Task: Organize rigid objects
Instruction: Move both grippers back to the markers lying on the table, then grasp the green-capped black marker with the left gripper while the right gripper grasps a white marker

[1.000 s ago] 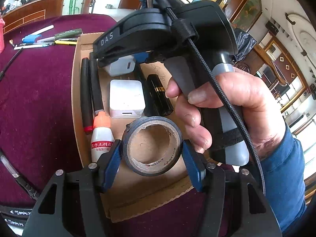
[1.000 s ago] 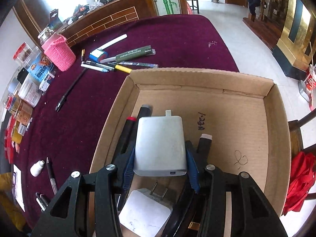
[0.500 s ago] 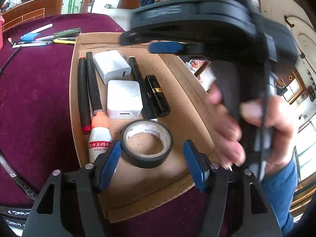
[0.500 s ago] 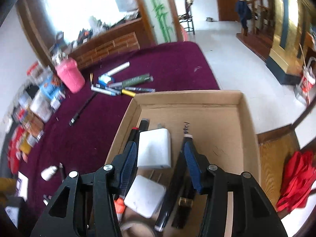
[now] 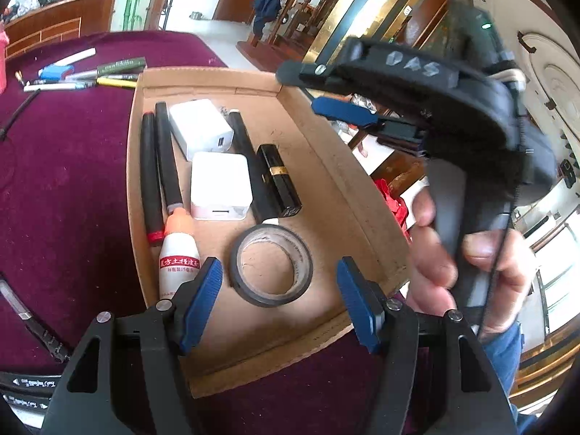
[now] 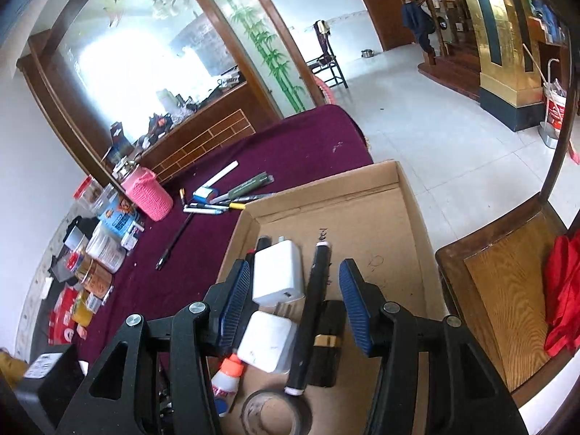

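Cardboard tray (image 5: 328, 166) fills our left wrist view; tape roll (image 5: 271, 265) lies flat at 6 o'clock between the left gripper's (image 5: 277, 302) spread, empty jaws. Light, stiff ring, we'd pinch across its rim.

Right wrist view: our right gripper (image 6: 294, 304) hangs released above white charger (image 6: 278, 270) and black pen (image 6: 308, 317). Loose pens (image 6: 232, 197) wait at 11 o'clock; thin, rollable, so grab mid-barrel.

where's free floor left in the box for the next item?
Bare cardboard runs along the right half of the box, between the black tube and the right wall, up to the far wall. A smaller patch lies nearside of the tape roll. The left half is packed: markers, two chargers, glue bottle.
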{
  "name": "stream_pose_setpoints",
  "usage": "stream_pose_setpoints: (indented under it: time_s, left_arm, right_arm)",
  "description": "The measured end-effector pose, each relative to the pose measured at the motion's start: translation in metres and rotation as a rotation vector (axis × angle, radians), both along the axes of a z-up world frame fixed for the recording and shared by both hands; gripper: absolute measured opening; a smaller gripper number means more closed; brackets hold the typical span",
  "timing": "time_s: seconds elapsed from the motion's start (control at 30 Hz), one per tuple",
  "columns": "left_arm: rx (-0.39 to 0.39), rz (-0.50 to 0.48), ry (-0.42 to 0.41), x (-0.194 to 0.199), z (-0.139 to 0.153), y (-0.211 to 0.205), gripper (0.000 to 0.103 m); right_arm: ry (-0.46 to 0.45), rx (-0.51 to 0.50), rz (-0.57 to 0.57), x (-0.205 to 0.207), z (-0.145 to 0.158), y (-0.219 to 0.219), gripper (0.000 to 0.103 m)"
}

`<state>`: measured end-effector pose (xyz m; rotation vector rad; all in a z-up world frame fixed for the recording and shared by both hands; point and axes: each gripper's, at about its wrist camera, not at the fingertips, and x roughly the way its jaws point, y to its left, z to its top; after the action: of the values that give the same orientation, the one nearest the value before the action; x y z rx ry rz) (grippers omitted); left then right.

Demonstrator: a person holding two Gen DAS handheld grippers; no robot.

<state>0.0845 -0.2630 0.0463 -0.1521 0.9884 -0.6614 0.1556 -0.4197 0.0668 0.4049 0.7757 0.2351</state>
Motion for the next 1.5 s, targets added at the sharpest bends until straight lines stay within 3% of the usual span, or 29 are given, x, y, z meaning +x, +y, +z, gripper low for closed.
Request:
stream_pose_setpoints:
  time_s: [0.17, 0.4, 0.53, 0.67, 0.8, 0.93, 1.03, 1.2, 1.37, 1.5]
  left_arm:
    - [0.013, 0.008, -0.045, -0.004, 0.015, 0.001, 0.065]
    - [0.013, 0.061, -0.087, -0.020, 0.049, 0.027, 0.065]
    - [0.044, 0.099, -0.111, -0.048, 0.057, 0.065, 0.065]
    - [0.039, 0.220, -0.108, -0.081, 0.053, 0.132, 0.065]
    - [0.036, 0.379, -0.065, -0.097, 0.032, 0.206, 0.065]
    - [0.002, 0.495, 0.050, -0.097, -0.009, 0.259, 0.065]
    - [-0.041, 0.500, 0.091, -0.103, -0.026, 0.272, 0.065]
    - [-0.066, 0.497, 0.089, -0.109, -0.034, 0.279, 0.065]
    - [-0.102, 0.496, 0.089, -0.117, -0.031, 0.289, 0.065]
    - [-0.108, 0.503, 0.087, -0.122, -0.031, 0.297, 0.065]
  right_arm:
    - [-0.002, -0.030, -0.009, 0.002, -0.005, -0.001, 0.047]
    - [-0.119, -0.015, 0.022, -0.014, 0.014, 0.003, 0.047]
    - [-0.171, -0.058, 0.100, -0.020, 0.020, 0.024, 0.047]
    - [-0.202, -0.039, 0.218, -0.035, 0.032, 0.052, 0.047]
    - [-0.152, 0.075, 0.360, -0.059, 0.032, 0.087, 0.052]
    - [-0.057, 0.068, 0.498, -0.098, 0.006, 0.135, 0.057]
    - [0.050, 0.046, 0.595, -0.120, -0.020, 0.167, 0.057]
    - [0.129, -0.019, 0.605, -0.128, -0.048, 0.190, 0.057]
    - [0.152, -0.116, 0.590, -0.128, -0.062, 0.206, 0.057]
    - [0.180, -0.096, 0.619, -0.149, -0.071, 0.220, 0.058]
